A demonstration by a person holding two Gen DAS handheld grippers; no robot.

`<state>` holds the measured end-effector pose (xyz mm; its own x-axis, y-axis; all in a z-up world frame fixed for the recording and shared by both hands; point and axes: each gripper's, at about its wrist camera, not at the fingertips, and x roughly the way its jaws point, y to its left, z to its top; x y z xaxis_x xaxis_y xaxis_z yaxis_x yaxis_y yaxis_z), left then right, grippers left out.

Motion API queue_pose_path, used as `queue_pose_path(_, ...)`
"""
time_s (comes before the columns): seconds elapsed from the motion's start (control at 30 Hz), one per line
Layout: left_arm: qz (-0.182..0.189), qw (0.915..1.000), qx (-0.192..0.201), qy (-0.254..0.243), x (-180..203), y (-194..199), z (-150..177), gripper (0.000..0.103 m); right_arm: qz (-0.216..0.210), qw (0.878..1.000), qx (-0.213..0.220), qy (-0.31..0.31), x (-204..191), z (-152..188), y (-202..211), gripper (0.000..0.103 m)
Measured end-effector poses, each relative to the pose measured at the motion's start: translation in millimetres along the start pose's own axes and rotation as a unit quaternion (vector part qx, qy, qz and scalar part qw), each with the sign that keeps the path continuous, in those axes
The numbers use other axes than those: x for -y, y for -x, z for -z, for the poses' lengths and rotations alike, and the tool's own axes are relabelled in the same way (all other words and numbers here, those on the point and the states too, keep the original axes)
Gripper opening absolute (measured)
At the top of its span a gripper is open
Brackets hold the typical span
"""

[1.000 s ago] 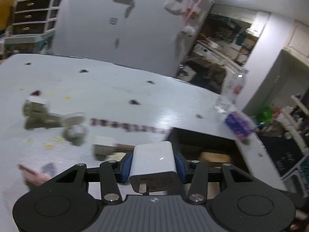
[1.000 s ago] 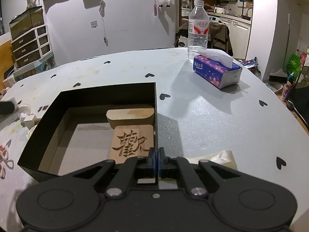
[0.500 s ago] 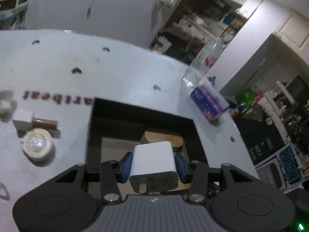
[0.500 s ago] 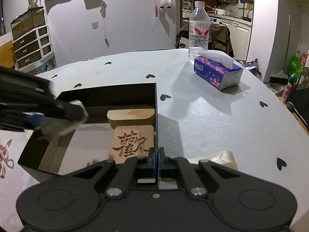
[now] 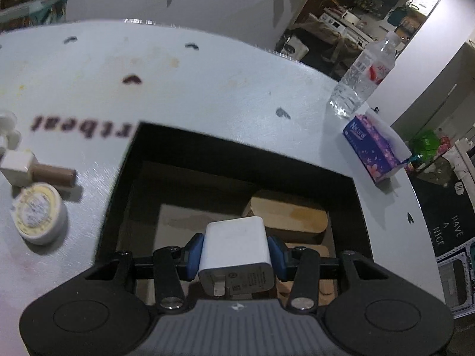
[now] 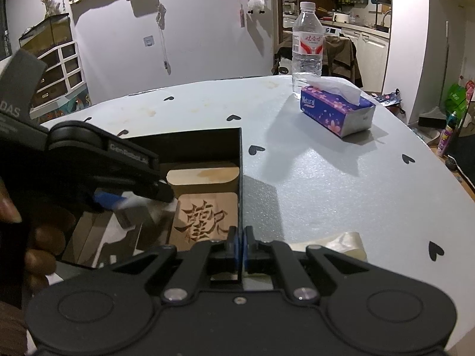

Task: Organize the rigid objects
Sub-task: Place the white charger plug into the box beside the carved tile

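Pale grey and dotted with small dark hearts, the round surface (image 6: 341, 184) carried a black open-topped cardboard box (image 5: 360, 207) with a cluttered kitchen dim behind it. Over that box hung the white, square, rounded-cornered plastic wall charger (image 5: 236, 244), its grey printed plug face with a folded metal prong turned toward the left camera. The left gripper (image 5: 236, 252) had its blue-padded fingers (image 5: 194, 252) clamped on the charger's two smooth sides, tilted downward above the box floor and not yet resting on anything.

The likeliest trouble seemed to be a release from this height: the hard, slick charger could bounce on the cardboard or strike the two wooden pieces already inside, the plain rounded wooden block (image 5: 289, 218) and the carved wooden plaque with a dark character (image 6: 204, 222), and end up tilted on top of them. The gripper body could also catch the near box wall, since the box looked light enough to slide.

The right gripper (image 6: 239, 244) had its fingers pressed together on nothing, low over the box's near right corner.

Outside the box, to its left, lay a small round white tin with a yellow lid (image 5: 38, 213), a brown cylinder (image 5: 55, 175) and a small white cube (image 5: 16, 167), probably waiting their turn. Farther off stood a purple tissue pack (image 6: 337, 112) and a clear water bottle (image 6: 307, 47).
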<state>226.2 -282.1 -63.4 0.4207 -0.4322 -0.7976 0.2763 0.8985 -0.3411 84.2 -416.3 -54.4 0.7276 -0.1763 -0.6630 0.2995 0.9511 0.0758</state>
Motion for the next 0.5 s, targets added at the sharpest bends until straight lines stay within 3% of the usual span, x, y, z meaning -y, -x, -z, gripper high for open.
queue_pose_path(0.1,0.014,0.9997,-0.013,0.015,-2.5,-5.6,2.2,0.054,-0.001,1.0,0.001,0.001,0.1,0.5,0.2,0.004)
queue_pose_path(0.5,0.031,0.9992,-0.025,0.01,-4.5,-0.7,9.4,0.057,-0.001,1.0,0.001,0.001,0.3,1.0,0.3,0.004)
